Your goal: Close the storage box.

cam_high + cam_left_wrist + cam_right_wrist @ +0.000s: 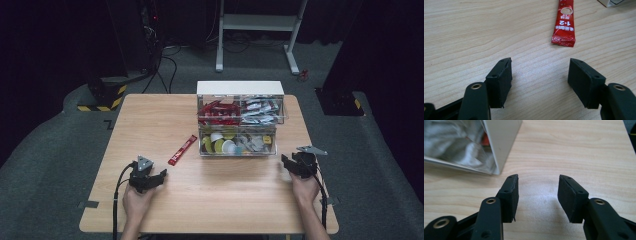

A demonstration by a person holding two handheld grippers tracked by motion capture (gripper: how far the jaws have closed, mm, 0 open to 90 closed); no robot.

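Left gripper [161,176], jaws wide and empty, rests near a red sachet [182,149]; right gripper [286,161], jaws parted, empty, beside organizer [240,89].

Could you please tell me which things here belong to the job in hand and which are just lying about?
In the job:
red sachet
clear drawer box
left gripper, jaws open
right gripper, jaws open

Lying about:
white frame
floor cables

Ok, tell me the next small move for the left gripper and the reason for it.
Probably ease the left gripper forward to the red sachet. Its jaws stand open with nothing between them, and the sachet lies flat on the table just ahead, outside the clear drawer box that holds similar sachets.
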